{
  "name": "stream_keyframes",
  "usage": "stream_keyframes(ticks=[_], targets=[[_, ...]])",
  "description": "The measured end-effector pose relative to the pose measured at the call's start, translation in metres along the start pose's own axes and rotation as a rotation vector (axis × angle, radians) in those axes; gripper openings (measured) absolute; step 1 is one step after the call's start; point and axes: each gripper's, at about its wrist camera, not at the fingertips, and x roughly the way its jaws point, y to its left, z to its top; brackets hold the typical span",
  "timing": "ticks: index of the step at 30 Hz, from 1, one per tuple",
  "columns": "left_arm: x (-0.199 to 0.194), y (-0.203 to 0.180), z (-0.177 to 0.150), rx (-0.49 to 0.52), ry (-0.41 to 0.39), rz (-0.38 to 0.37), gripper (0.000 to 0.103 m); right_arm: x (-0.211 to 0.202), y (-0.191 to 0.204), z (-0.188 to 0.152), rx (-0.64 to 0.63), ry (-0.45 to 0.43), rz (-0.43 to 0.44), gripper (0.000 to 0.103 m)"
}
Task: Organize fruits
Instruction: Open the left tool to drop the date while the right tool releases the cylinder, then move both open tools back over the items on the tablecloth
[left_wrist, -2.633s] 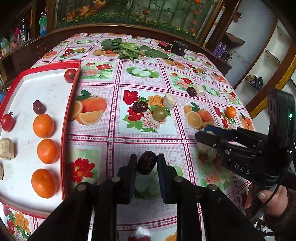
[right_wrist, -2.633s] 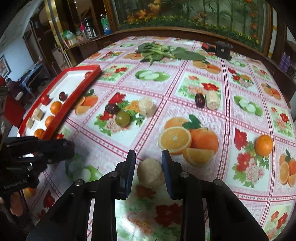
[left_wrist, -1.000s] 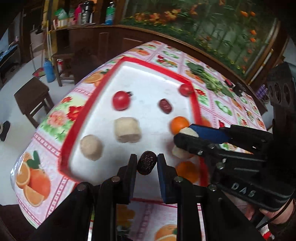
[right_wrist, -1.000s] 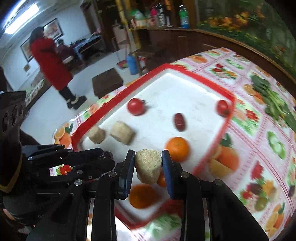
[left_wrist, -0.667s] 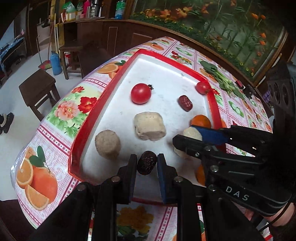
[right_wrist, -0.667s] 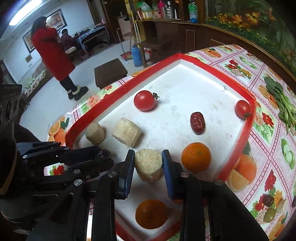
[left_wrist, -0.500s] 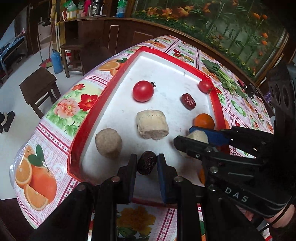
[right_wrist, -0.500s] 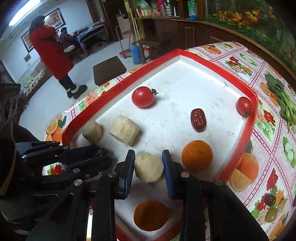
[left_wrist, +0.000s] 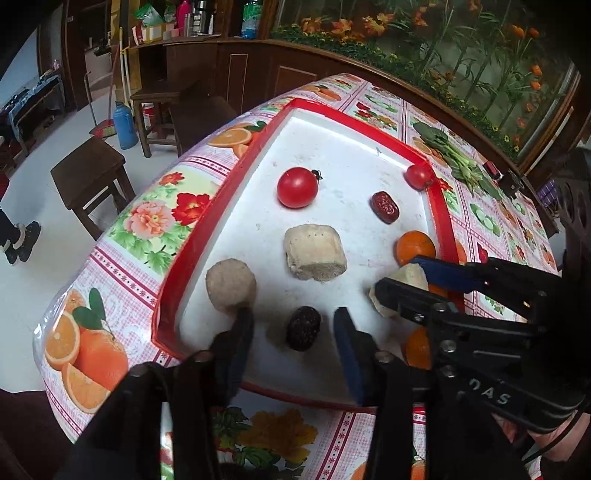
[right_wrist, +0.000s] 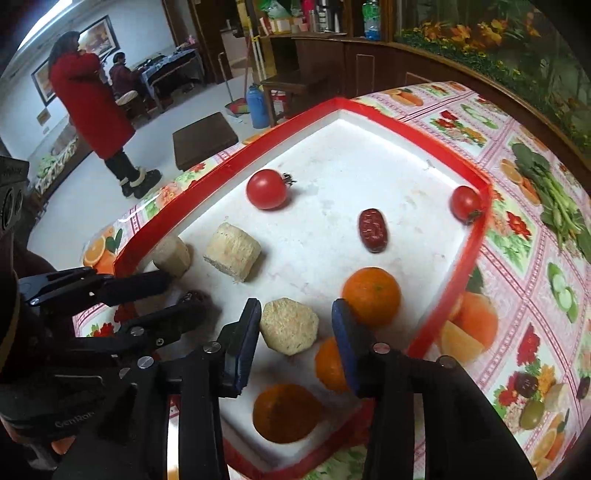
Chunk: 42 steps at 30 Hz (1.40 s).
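A red-rimmed white tray (left_wrist: 192, 258) (right_wrist: 476, 251) holds the sorted fruit. My left gripper (left_wrist: 293, 332) is opening. A dark date (left_wrist: 303, 328) lies on the tray floor between its jaws, clear of both pads. My right gripper (right_wrist: 295, 328) is opening too. A beige cut chunk (right_wrist: 289, 331) rests on the tray between its pads; a gap shows on the right side. Each gripper shows in the other's view: the right gripper (left_wrist: 397, 277) around the chunk (left_wrist: 404, 277), and the left gripper (right_wrist: 181, 291) at the tray's near-left corner.
The tray also holds two tomatoes (left_wrist: 297, 186) (left_wrist: 417, 176), a red date (left_wrist: 385, 212), oranges (right_wrist: 371, 295), and two beige chunks (left_wrist: 314, 251) (left_wrist: 229, 284). Greens (right_wrist: 554, 199) and loose fruit (right_wrist: 532, 398) lie on the fruit-print cloth. Stools (left_wrist: 88, 173) and a person in red (right_wrist: 88, 99) are beyond the table edge.
Both pairs of jaws have spread apart. The dark date and the beige chunk, gripped before, now sit released on the tray floor. Neither hand has shifted much.
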Motion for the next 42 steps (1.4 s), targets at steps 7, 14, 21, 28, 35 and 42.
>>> stream_keyframes(ticks=[7, 14, 21, 28, 35, 42], targets=[[-0.013, -0.01, -0.001, 0.009, -0.04, 0.001, 0.064, -0.025, -0.007, -0.009, 0.032, -0.048, -0.023, 0.042], [-0.026, -0.03, -0.004, 0.043, -0.071, 0.003, 0.071, -0.051, -0.025, -0.026, 0.082, -0.076, -0.052, 0.06], [-0.034, -0.057, -0.008, 0.081, -0.096, 0.013, 0.074, -0.075, -0.045, -0.054, 0.141, -0.092, -0.091, 0.078], [-0.042, -0.086, -0.011, 0.128, -0.125, 0.014, 0.075, -0.098, -0.066, -0.084, 0.198, -0.098, -0.152, 0.086], [-0.042, -0.125, -0.016, 0.199, -0.123, -0.008, 0.075, -0.111, -0.09, -0.112, 0.242, -0.059, -0.285, 0.087], [-0.034, -0.17, -0.022, 0.287, -0.097, -0.049, 0.078, -0.132, -0.137, -0.153, 0.363, -0.045, -0.389, 0.087]])
